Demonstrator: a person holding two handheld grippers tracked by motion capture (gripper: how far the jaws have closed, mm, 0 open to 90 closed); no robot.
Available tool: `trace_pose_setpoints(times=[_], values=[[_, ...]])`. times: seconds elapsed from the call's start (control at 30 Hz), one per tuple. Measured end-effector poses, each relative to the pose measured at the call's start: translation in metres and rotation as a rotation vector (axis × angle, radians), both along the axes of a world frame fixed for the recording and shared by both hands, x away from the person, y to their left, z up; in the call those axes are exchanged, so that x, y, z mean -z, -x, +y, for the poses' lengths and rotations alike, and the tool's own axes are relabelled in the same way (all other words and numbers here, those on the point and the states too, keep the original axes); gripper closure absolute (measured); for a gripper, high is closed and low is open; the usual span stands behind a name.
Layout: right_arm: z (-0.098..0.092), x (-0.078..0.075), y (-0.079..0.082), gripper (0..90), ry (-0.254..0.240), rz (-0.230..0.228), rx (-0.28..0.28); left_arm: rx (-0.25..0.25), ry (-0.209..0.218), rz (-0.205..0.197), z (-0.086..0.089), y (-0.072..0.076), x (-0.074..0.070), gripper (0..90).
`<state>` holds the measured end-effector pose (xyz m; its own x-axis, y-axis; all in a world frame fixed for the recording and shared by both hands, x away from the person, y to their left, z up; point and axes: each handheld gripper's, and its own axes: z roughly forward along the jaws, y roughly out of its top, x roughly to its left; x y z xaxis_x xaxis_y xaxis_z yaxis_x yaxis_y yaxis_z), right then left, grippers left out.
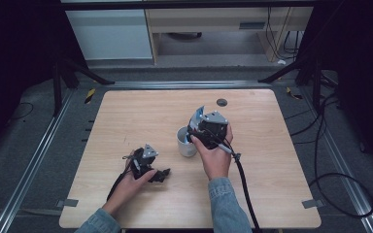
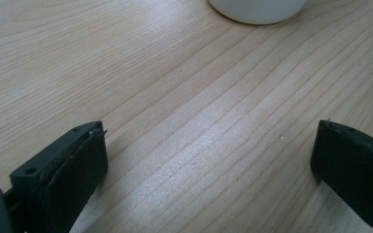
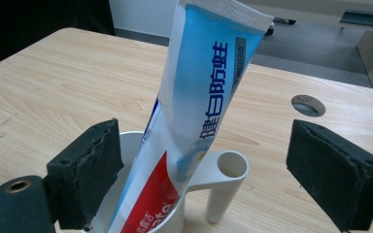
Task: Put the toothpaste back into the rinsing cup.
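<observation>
Right fingers: we saw the right gripper point(image 3: 218, 170) spread wide, its two black fingers point(image 3: 90, 170) standing either side of the toothpaste tube point(image 3: 199, 97) without touching it; nothing was grasped.
Left fingers: the left gripper point(image 2: 209, 160) was likewise released, its fingers point(image 2: 73, 170) apart over bare wood, low and close to the bench point(image 2: 175, 97).
Tube position: the tube stood in the white cup point(image 3: 175, 213), leaning toward one side, its crimped flat end uppermost and its red lower part down inside the rim. It lay between the right fingers, nearer the one at the left of the right gripper view.
Cup: it had a hollow side post point(image 3: 226, 177) joined to the rim; in the high view the cup point(image 1: 186, 142) sat near the middle of the bench, just beside the right hand point(image 1: 217, 158).
Left gripper and cup: in the left gripper view the cup's base point(image 2: 257, 9) was ahead of the fingers, well apart from them.
Handling, our judgement: the tube looked light, soft and glossy, so it would dent and might slip under a hard squeeze.
Where to hold, our judgement: across the flat faces at mid-body, above the rim, was best.
Cup risk, our judgement: the cup looked light and could tip if the tube dragged on its rim.
Bench: pale wood, with a round grommet point(image 1: 221, 102) toward the far edge.
</observation>
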<state>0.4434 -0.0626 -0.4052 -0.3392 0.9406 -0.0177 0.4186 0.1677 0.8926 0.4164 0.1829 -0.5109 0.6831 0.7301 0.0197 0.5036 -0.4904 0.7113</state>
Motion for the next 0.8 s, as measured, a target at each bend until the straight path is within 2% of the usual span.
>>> trace_pose_setpoints(times=[0.43, 0.7, 0.8], values=[[-0.004, -0.009, 0.002, 8.5, 0.070, 0.020, -0.031, 0.001, 0.000, 0.000, 0.000, 0.000, 0.000, 0.0], [-0.008, -0.014, 0.004, 7.0, 0.086, 0.041, -0.047, -0.002, 0.000, 0.000, 0.000, 0.000, 0.000, 0.0], [-0.011, -0.017, 0.004, 6.6, 0.076, 0.045, -0.051, -0.002, 0.000, 0.000, 0.000, 0.000, 0.000, 0.0]])
